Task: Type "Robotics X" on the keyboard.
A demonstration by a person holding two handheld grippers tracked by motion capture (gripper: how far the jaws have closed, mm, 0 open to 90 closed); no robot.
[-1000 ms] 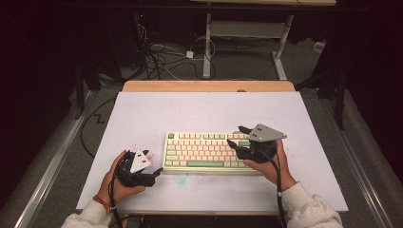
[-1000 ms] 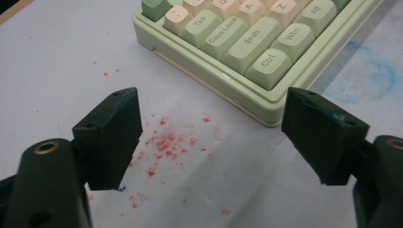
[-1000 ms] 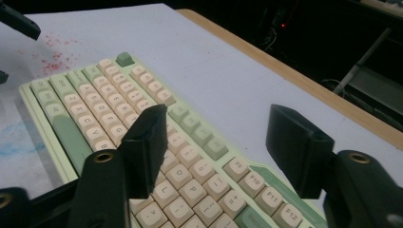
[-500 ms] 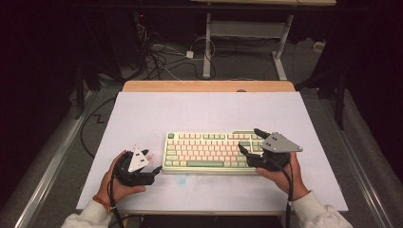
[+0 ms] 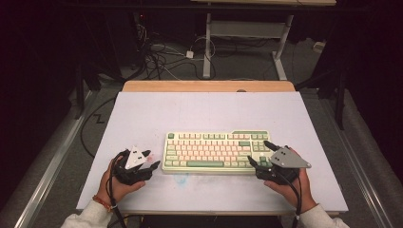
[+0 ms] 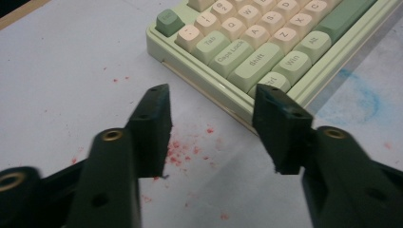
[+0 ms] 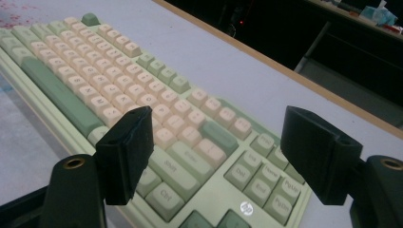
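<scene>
Your keyboard lies flat near the front middle of the desk, its long side running across in front of you, pale green case with cream and green keys.

Your left gripper sits just off the keyboard's left end, low over the desk, with your left hand wrapped around it from behind. In the left gripper view its jaws are spread apart with nothing between them; the right-hand jaw tip hangs over the front-left corner of the keyboard by the Ctrl key, whether it touches I cannot tell, and the other jaw is over bare desk speckled with small red marks (a faint blue smudge shows further along the front edge).

Your right gripper is at the keyboard's right end, held by your right hand, grey three-cornered plate on top. In the right gripper view its jaws are also released and wide, straddling the right part of the keyboard: one jaw stands over the Shift and Ctrl keys, the other past the navigation keys at the far edge. They hold nothing; contact with the case cannot be judged.

Cables lie on the floor beyond the desk.
</scene>
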